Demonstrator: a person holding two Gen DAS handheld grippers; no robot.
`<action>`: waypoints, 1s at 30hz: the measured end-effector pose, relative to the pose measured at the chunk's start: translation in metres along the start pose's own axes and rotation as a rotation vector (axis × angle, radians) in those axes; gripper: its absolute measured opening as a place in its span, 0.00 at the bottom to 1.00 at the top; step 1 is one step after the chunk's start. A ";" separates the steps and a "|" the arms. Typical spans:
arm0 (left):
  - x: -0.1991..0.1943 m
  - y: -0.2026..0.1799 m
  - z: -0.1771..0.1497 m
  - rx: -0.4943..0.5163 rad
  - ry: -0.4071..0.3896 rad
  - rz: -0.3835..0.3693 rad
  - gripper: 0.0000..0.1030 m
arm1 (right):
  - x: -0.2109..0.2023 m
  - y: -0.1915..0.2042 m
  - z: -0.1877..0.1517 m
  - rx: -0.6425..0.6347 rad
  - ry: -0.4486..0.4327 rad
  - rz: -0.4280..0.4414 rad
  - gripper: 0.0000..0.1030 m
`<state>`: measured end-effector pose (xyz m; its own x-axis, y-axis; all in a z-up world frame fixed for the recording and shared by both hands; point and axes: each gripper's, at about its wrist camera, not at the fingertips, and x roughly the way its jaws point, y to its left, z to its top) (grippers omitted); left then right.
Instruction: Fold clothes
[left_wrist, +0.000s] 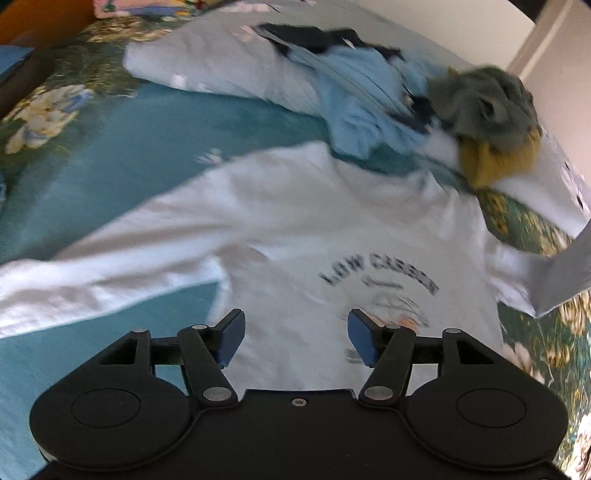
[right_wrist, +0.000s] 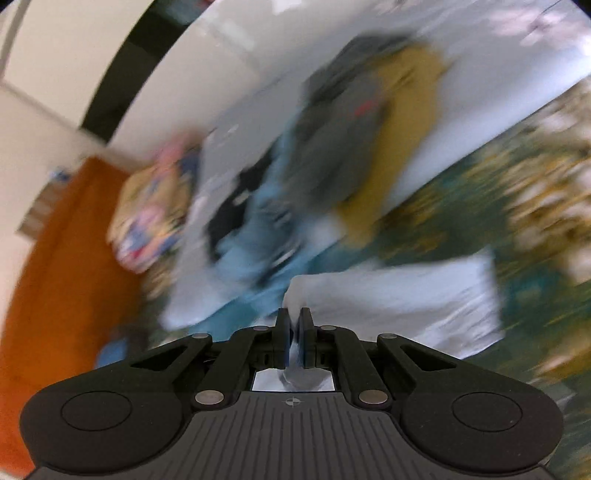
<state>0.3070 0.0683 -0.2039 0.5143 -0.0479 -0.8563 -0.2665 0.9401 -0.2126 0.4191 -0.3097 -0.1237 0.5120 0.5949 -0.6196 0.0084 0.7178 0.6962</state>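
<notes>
Left tool (left_wrist: 295, 338) hangs over the white sweatshirt (left_wrist: 295, 236), blue pads (left_wrist: 364, 341) well apart, nothing between them, no cloth touched. Right tool (right_wrist: 294, 339) has its pads pressed together on a fold of white fabric (right_wrist: 295, 295); cloth bunches out behind the pads and rises in a peak just ahead of them.

Sweatshirt lies spread flat on the bed, printed side up; dark arched lettering (left_wrist: 376, 275) on the chest with a small blurred graphic below it. One sleeve (left_wrist: 92, 273) stretches out toward the left edge of the left wrist view. At the right edge of that view a grey-white flap of cloth (left_wrist: 565, 269) is raised off the bed.

Bedspread (left_wrist: 92, 166): teal middle, dark green border with pale flowers.

Beyond the sweatshirt, an unsorted heap: light blue garment (left_wrist: 362, 99), dark navy piece (left_wrist: 314, 37), grey garment (left_wrist: 484, 99) resting on a mustard-yellow one (left_wrist: 495, 162). Behind them a second pale garment (left_wrist: 221, 62) lies flat.

Right wrist view heavily motion-blurred. Same heap readable by colour only: grey (right_wrist: 332, 147), mustard (right_wrist: 402, 140), light blue (right_wrist: 258, 236). A colourful patterned cushion or pillow (right_wrist: 151, 210) sits near an orange-brown wooden board (right_wrist: 66, 258); cannot tell exactly what either is.
</notes>
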 end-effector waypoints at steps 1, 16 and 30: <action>-0.003 0.011 0.002 -0.015 -0.010 -0.003 0.59 | 0.018 0.014 -0.010 -0.019 0.024 0.007 0.03; -0.001 0.056 0.025 0.117 -0.058 -0.339 0.63 | 0.189 0.089 -0.107 -0.031 0.271 -0.082 0.04; 0.045 0.004 0.029 0.280 0.023 -0.449 0.03 | 0.194 0.087 -0.109 -0.047 0.309 -0.095 0.06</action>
<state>0.3528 0.0799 -0.2302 0.5086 -0.4714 -0.7205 0.2058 0.8791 -0.4299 0.4252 -0.0926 -0.2234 0.2256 0.6008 -0.7669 0.0008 0.7871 0.6169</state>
